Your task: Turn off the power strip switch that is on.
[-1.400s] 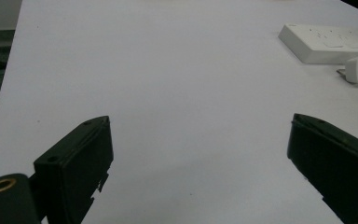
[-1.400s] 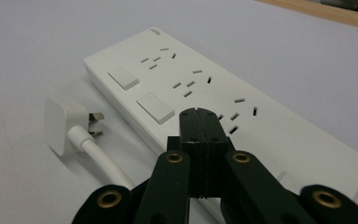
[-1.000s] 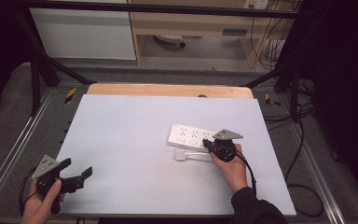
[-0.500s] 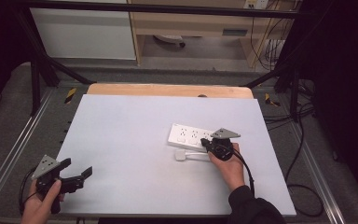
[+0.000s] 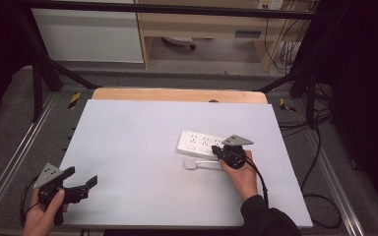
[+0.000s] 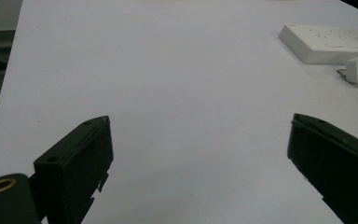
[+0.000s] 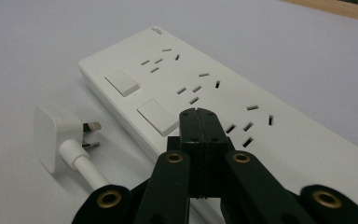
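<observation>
One power strip (image 5: 200,144), one plug (image 5: 191,164), two claws: left (image 5: 81,185), right (image 7: 199,114).

My right gripper (image 7: 199,114) rises from the bottom centre of the frame, its two black jaws pressed flat together with nothing between them, over the near edge of a white power strip (image 7: 242,116) that runs from upper left to lower right. At left, a white plug (image 7: 56,135) lies on the white tabletop (image 7: 37,42), its prongs pointing at the strip.
</observation>
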A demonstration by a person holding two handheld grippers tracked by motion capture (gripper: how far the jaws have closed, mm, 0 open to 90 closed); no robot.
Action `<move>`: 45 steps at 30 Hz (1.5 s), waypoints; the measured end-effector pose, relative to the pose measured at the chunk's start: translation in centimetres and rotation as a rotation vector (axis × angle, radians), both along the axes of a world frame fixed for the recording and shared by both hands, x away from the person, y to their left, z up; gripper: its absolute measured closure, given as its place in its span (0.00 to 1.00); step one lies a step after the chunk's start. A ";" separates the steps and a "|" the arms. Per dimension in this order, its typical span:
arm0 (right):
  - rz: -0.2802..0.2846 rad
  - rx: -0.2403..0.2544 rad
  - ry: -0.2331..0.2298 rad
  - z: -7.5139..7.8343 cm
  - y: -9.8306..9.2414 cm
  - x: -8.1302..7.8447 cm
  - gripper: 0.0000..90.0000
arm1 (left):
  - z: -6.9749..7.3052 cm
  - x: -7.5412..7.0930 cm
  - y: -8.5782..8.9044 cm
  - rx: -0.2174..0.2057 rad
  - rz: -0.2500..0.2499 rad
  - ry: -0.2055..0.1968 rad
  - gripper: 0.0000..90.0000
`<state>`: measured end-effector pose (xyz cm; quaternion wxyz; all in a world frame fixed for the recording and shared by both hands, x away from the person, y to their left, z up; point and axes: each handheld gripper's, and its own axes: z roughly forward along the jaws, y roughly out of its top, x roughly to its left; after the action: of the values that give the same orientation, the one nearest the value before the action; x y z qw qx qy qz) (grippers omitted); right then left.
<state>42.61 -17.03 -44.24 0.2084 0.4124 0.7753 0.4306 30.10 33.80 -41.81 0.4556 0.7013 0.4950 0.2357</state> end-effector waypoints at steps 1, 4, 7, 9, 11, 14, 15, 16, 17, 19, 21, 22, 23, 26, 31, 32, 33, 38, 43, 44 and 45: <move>0.000 0.000 0.000 0.0 0.0 0.0 1.00 | 0.0 0.0 0.0 0.000 0.000 0.000 0.08; 0.002 0.002 0.000 -0.1 0.0 0.0 1.00 | 0.0 0.0 0.0 0.000 -0.001 0.000 0.08; 0.001 0.002 0.001 -0.1 0.0 0.1 1.00 | 0.0 0.0 0.0 0.000 0.000 -0.001 0.08; 0.002 0.002 -0.001 -0.1 0.0 0.1 1.00 | 0.0 0.0 0.0 0.000 -0.001 -0.001 0.08; 0.002 0.001 0.000 -0.1 0.0 0.1 1.00 | 0.0 0.0 0.0 0.000 -0.001 -0.001 0.08; 0.004 0.001 -0.001 -0.1 0.0 0.1 1.00 | 0.0 0.0 0.0 0.000 -0.003 -0.001 0.08; 0.005 -0.001 -0.002 -0.1 0.1 0.1 1.00 | 0.0 0.0 0.0 0.000 -0.002 -0.002 0.08; 0.005 -0.001 -0.002 -0.2 0.1 0.1 1.00 | 0.0 0.0 0.0 0.000 -0.002 -0.002 0.08; 0.005 -0.001 -0.002 -0.2 0.1 0.1 1.00 | 0.0 0.0 0.0 -0.001 -0.002 -0.002 0.08; 0.004 0.000 -0.001 -0.2 0.1 0.1 1.00 | 0.0 0.0 0.0 -0.001 -0.002 -0.002 0.08; 0.005 -0.003 -0.002 -0.2 0.1 0.1 1.00 | 0.0 0.0 0.0 0.000 -0.002 -0.002 0.08; 0.005 -0.003 -0.002 -0.2 0.1 0.1 1.00 | 0.0 0.0 0.0 0.000 -0.002 -0.002 0.08; 0.006 -0.002 -0.003 -0.2 0.1 0.1 1.00 | 0.0 0.0 0.0 0.000 -0.002 -0.002 0.08; 0.008 -0.003 -0.007 -0.2 0.1 0.1 1.00 | 0.0 0.0 0.0 0.001 -0.003 -0.001 0.08; 0.008 -0.001 -0.007 -0.2 0.1 0.1 1.00 | 0.0 0.0 0.0 0.001 -0.002 -0.001 0.08; 0.008 -0.001 -0.007 -0.2 0.1 0.1 1.00 | 0.0 0.0 0.0 0.001 -0.003 -0.001 0.08; 0.008 -0.001 -0.007 -0.2 0.1 0.1 1.00 | 0.0 0.0 0.0 0.001 -0.003 -0.001 0.08; 0.005 0.002 -0.006 -0.3 0.1 0.1 1.00 | 0.0 0.0 0.0 0.001 -0.003 -0.002 0.08; 0.004 0.003 -0.006 -0.3 0.1 0.1 1.00 | 0.0 0.0 0.0 0.001 -0.003 -0.002 0.08; 0.004 0.002 -0.007 -0.3 0.1 0.1 1.00 | 0.0 0.0 0.0 0.001 -0.003 -0.002 0.08; 0.005 0.003 -0.007 -0.3 0.1 0.1 1.00 | 0.0 0.0 0.0 0.001 -0.003 -0.002 0.08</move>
<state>42.72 -16.89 -44.51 0.2096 0.4094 0.7749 0.4336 30.08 33.81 -41.80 0.4561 0.7020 0.4935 0.2358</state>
